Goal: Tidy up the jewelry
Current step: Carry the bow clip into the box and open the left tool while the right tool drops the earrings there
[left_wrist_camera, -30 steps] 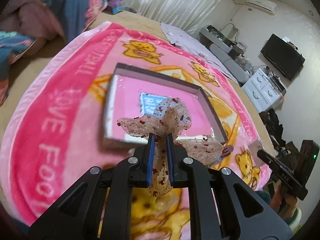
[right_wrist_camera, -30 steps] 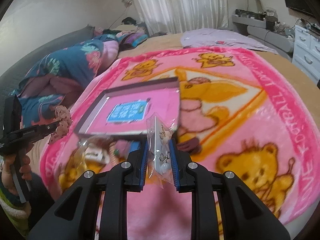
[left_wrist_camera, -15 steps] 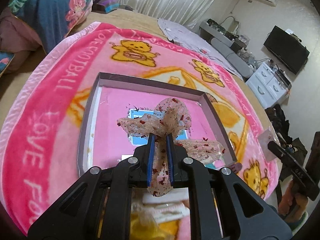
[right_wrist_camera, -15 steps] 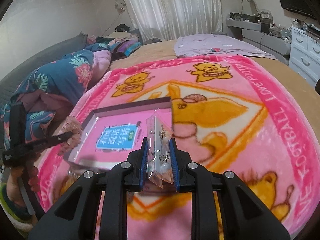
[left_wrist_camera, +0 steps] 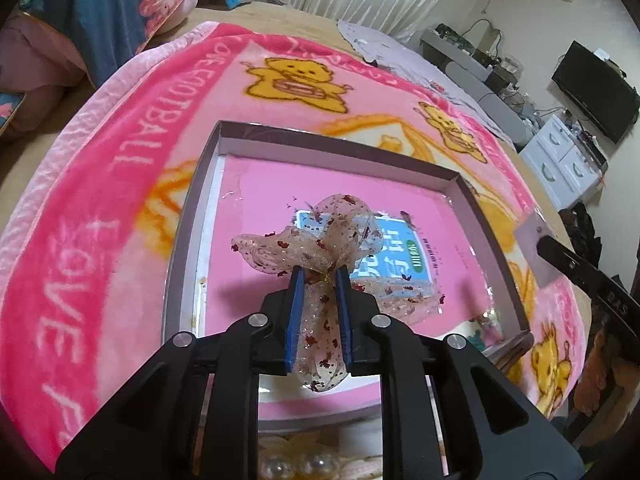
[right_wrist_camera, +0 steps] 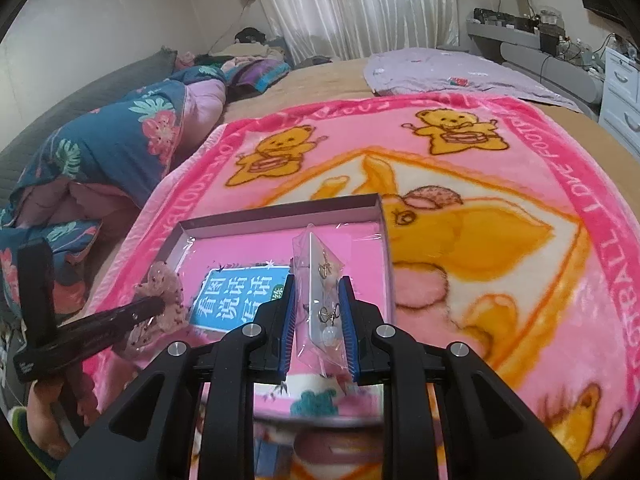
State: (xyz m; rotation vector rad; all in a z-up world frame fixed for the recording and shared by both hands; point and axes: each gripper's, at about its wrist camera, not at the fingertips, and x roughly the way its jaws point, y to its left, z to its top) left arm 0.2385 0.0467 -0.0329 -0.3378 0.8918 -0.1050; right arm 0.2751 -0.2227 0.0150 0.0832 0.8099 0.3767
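Item one: our left gripper (left_wrist_camera: 318,276), blue pads (left_wrist_camera: 295,312) set narrow with a sheer, red-speckled ribbon bow (left_wrist_camera: 312,236) between them; the jaws are opening slightly, though the pads still press the bow's knot. The bow hangs above the open shallow box (left_wrist_camera: 192,216), over its pink lining and near the blue printed label (left_wrist_camera: 404,256).

Item two: our right gripper (right_wrist_camera: 318,304), pads narrow and clamped on a clear plastic packet of earrings (right_wrist_camera: 322,292), card upright between the fingers. The packet sits over the box's right portion, just inside its right wall (right_wrist_camera: 386,248).

Item three: the box itself, grey-rimmed, lying on a pink bear-print blanket (right_wrist_camera: 480,184) spread across a bed.

Item four: loose pieces at the near edge of the left view, including pearl-like beads (left_wrist_camera: 292,468); we cannot tell what they belong to.

Item five: background holdings: folded floral quilt (right_wrist_camera: 104,152), white curtains (right_wrist_camera: 352,4), lilac cloth (right_wrist_camera: 440,72), white drawer unit (left_wrist_camera: 564,160), black television (left_wrist_camera: 592,88).
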